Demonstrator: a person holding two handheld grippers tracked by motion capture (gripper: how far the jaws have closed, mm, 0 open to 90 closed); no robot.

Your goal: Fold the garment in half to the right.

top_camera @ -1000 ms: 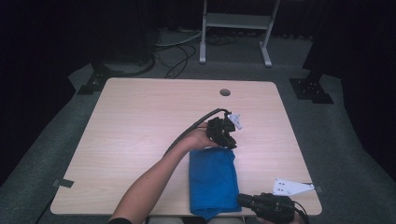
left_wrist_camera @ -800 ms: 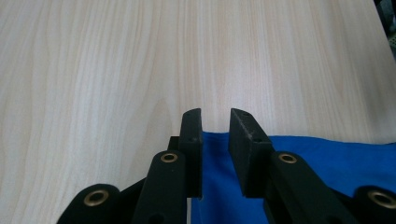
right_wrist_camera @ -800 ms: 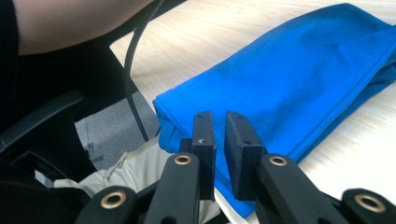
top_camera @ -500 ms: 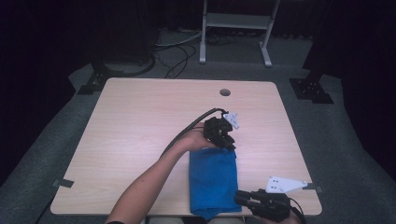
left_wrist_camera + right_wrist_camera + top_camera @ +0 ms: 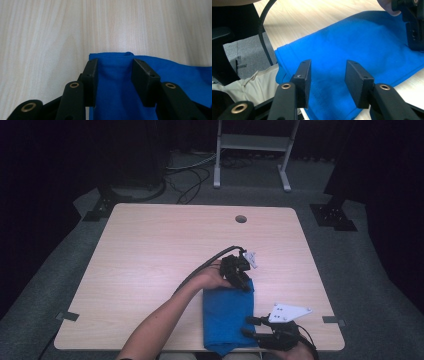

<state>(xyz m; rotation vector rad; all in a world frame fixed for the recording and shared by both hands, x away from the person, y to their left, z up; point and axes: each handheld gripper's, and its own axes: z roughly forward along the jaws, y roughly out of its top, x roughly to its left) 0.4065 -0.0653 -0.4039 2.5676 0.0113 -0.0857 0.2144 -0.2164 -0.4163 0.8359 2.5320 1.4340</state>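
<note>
Lying on the near right part of the wooden table is one blue cloth, folded into a long rectangle whose near end hangs a little over the table's near edge. Two hand-held grippers work at this cloth, one at each end.

The left gripper stands at the far end of the cloth, pointing down on it. In the left gripper view its jaws are partly apart and have just been opening; the blue cloth lies flat between and under them, its far edge just beyond the tips, and the pads do not press on it.

The right gripper is at the near right corner of the cloth. In the right gripper view its jaws are also partly apart and have just been opening, above the cloth, and nothing is pinched between them. Beyond the cloth, the left gripper shows at that view's upper right.
</note>
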